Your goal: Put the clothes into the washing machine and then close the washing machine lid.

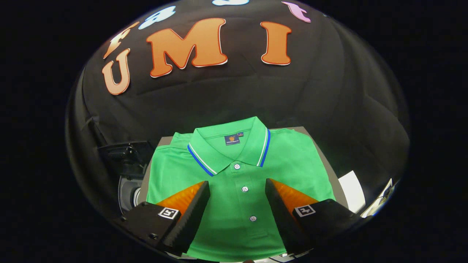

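A green polo shirt (234, 204) lies folded flat on a grey surface (329, 164), collar away from me, its white buttons running down the middle. My gripper (237, 184) hovers over the shirt's chest, open, with the button placket showing in the gap between the two fingers. Nothing is held. To the left of the shirt, lower down, stands a washing machine (128, 182) with its dark lid (124, 151) raised and the round drum opening partly visible.
The booth's black cloth wall hangs close behind the surface. A white sheet (351, 191) lies to the right of the shirt, past the grey surface's edge.
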Motion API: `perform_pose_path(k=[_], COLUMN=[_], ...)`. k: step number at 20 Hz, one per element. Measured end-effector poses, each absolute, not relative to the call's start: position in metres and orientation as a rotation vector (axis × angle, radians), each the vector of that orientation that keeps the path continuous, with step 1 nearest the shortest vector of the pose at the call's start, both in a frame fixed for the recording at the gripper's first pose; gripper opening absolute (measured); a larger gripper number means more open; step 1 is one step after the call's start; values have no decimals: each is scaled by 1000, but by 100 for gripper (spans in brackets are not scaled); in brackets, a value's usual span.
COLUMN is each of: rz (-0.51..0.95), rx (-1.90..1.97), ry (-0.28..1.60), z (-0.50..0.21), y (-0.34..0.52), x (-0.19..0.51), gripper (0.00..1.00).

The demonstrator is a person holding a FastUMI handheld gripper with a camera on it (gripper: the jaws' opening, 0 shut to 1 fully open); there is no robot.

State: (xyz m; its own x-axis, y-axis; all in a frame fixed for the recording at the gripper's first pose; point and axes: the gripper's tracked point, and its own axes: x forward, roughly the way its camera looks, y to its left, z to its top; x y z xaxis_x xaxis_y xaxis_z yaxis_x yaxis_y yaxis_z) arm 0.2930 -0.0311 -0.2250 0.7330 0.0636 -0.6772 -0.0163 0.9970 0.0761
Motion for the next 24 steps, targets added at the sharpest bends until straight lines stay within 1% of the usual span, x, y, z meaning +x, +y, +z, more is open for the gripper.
perform_pose_path(k=[6,10,16,20,22,24], rz=[50,45,73,92,91,106], rx=[118,88,79,68,82,87], ry=[856,977,1068,1157,1191,1200], z=[-237,-239,-238,-238,-236,-231], y=[-30,-29,-29,-26,-24,-24], x=[296,296,298,298,296,297], gripper=[98,98,98,91,78,55])
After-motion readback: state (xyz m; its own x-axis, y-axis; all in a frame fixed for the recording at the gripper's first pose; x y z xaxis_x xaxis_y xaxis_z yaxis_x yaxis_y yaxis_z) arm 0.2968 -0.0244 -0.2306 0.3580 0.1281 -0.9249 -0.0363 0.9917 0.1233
